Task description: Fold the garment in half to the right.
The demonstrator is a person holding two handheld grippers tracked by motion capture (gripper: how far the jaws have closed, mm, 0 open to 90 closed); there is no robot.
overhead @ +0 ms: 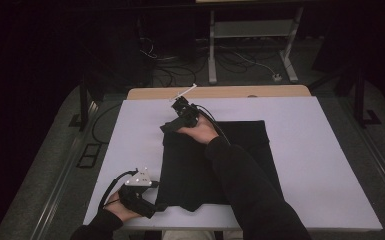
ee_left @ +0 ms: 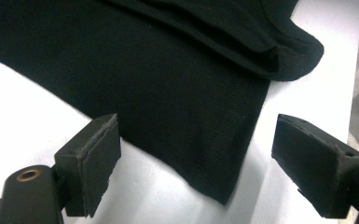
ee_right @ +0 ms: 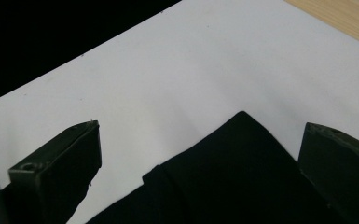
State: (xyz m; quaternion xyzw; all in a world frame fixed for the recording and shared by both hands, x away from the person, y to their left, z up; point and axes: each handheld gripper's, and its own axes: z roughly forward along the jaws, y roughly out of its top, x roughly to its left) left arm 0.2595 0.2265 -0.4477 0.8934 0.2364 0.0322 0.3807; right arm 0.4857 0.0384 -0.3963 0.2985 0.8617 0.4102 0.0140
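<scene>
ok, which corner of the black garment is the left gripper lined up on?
The near-left corner, lying between the open left gripper jaws; the right gripper frames the far-left corner.

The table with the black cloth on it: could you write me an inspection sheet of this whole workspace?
Surface: flat white board laid on a wooden table.
Job's things: black folded fabric garment, lying flat on the board.
Clutter: nothing seen.
Grippers: left gripper open at the garment's near corner, pads off the cloth; right gripper open over its far corner.
Cables: black cable trails from the left gripper; loose cables on the floor.
Surroundings: dark room, grey metal stand behind the table.
</scene>
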